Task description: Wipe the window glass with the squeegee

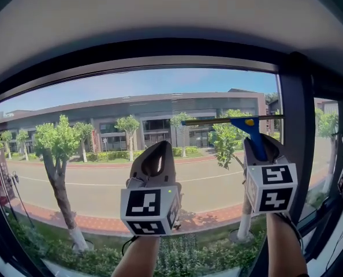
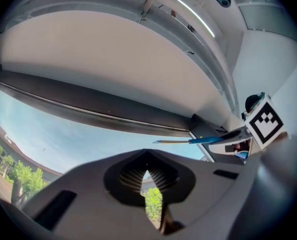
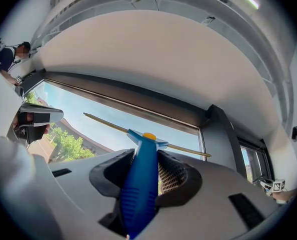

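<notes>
Obs., window station, both arms raised

- Right gripper (image 1: 259, 145): my fingers (image 3: 176, 174) pinch the squeegee (image 1: 249, 128) by its blue handle (image 3: 141, 184), which runs up between the ribbed pads and stands clear above the tips
- Blade (image 1: 232, 120): level, held up at the upper right part of the window glass (image 1: 102, 103). Its right end reaches the dark upright post (image 1: 295, 137) at the pane's right edge and its left end points toward mid-pane. I cannot tell if the rubber is on the glass
- Left gripper (image 1: 156, 153): near the middle of the pane's lower half, lower than the right one and well apart from the squeegee. Its own view shows the fingers (image 2: 131, 176) pressed together with nothing between them, only a thin slit of greenery showing through
- Top frame (image 1: 160, 53): dark, well above the blade
- Through the glass: long grey building (image 1: 131, 117), trees (image 1: 56, 143), road (image 1: 90, 183), blue sky
</notes>
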Tool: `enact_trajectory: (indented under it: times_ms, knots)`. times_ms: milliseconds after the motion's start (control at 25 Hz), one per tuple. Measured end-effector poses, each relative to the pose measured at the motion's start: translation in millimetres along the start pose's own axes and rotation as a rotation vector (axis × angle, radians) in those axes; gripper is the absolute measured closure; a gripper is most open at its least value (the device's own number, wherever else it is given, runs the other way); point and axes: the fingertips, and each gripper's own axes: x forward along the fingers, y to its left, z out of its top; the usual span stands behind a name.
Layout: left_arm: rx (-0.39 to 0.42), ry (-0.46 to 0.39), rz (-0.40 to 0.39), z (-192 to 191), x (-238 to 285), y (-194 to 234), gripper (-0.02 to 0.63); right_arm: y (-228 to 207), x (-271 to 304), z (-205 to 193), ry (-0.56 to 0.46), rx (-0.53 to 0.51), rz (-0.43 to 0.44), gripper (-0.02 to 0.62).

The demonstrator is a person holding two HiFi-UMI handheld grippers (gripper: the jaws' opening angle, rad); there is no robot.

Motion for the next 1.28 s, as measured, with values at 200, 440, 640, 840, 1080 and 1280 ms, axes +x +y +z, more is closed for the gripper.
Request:
enact_trajectory:
  times_ms: [200, 440, 640, 840, 1080, 1280]
  knots:
    - [-0.001, -0.024, -0.004, 9, 17, 3, 0.604, -8, 21, 20, -0.024, 0.003, -0.007, 0.456]
    - [0.022, -0.054, -0.002, 23, 48, 1, 0.604, -20, 49, 37, -0.058, -0.008, 0.003, 0.456]
    - [0.03, -0.066, 0.0, 31, 71, -3, 0.604, -38, 72, 51, -0.073, -0.023, -0.004, 0.456]
    - [0.031, -0.071, 0.007, 40, 79, 4, 0.604, -40, 87, 66, -0.071, -0.02, -0.006, 0.456]
    - [0.032, -0.059, 0.016, 44, 77, 11, 0.604, -49, 102, 79, -0.079, -0.031, -0.024, 0.456]
    - [0.049, -0.057, 0.02, 42, 77, 9, 0.604, -63, 122, 85, -0.06, -0.028, -0.036, 0.456]
